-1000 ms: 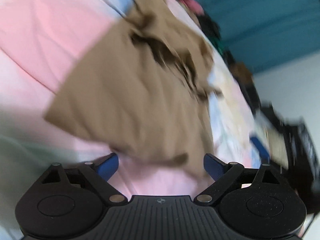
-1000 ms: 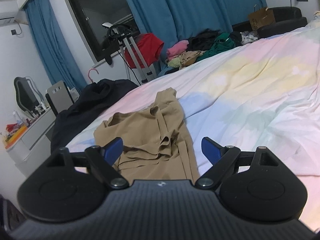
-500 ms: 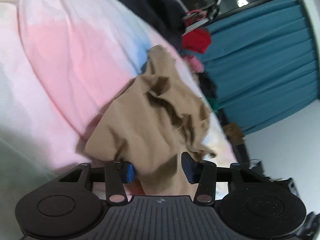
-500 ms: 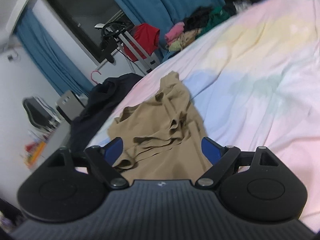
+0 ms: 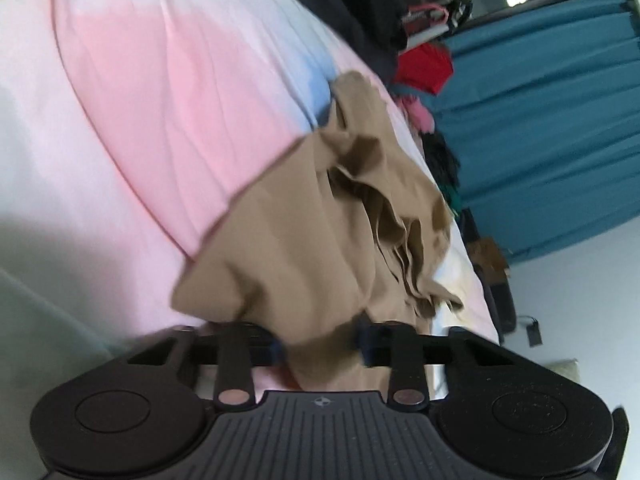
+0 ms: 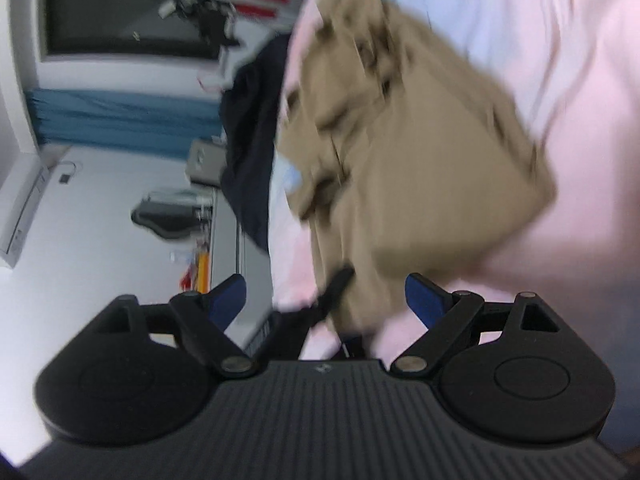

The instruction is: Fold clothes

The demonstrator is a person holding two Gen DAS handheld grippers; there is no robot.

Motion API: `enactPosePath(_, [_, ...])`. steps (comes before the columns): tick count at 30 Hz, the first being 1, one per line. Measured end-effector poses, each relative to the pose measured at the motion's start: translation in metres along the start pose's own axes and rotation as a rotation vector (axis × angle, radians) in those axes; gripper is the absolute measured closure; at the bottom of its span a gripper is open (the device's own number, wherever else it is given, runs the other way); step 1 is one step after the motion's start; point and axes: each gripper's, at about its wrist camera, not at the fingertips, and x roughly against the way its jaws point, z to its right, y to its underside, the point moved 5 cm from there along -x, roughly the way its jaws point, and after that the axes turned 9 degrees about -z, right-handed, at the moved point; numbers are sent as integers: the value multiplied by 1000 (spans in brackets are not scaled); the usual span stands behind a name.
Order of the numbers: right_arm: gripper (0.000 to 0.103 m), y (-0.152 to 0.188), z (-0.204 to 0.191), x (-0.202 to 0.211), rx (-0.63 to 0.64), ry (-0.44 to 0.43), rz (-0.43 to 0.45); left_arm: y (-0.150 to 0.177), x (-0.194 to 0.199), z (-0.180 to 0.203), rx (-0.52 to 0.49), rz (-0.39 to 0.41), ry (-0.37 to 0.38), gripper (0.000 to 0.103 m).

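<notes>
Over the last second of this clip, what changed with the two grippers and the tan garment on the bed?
The left gripper went from wide open to closing its jaws around the near edge of the crumpled tan garment, which now bunches between them. The right gripper rolled sharply sideways and dropped closer to the garment, jaws wide with nothing between them. The garment remains on the pink pastel bedsheet.

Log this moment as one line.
phase: grasping | left gripper: closing on tan garment edge | right gripper: open, opening, nothing gripped | surface: pastel bedsheet
</notes>
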Motion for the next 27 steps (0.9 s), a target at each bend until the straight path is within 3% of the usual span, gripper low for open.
enactPosePath(2, [14, 3, 7, -9, -22, 15, -7, -1, -1, -2, 24, 6, 21, 88])
enactPosePath(5, [15, 7, 17, -22, -56, 37, -17, -4, 8, 8, -2, 44, 84, 91])
enactPosePath(8, [16, -3, 35, -2, -115, 112, 151, -8, 15, 20, -17, 72, 167, 92])
enactPosePath(13, [34, -15, 44, 17, -162, 123, 302, -11, 18, 23, -10, 100, 199, 92])
enactPosePath(14, [35, -16, 43, 16, -149, 134, 307, -10, 20, 21, -2, 99, 199, 92])
enactPosePath(16, [49, -16, 39, 13, -118, 168, 316, -8, 21, 17, 19, 94, 200, 92])
enactPosePath(18, [51, -14, 36, 10, -93, 197, 303, -9, 25, 10, 40, 91, 199, 92])
enactPosePath(20, [58, -12, 38, 11, -96, 196, 281, -8, 24, 8, 59, 85, 184, 92])
enactPosePath(24, [77, -16, 40, 17, -74, 210, 281, -9, 22, -4, 123, 59, 159, 82])
enactPosePath(27, [81, -19, 36, 21, -68, 187, 293, -14, 18, -9, 152, 47, 152, 80])
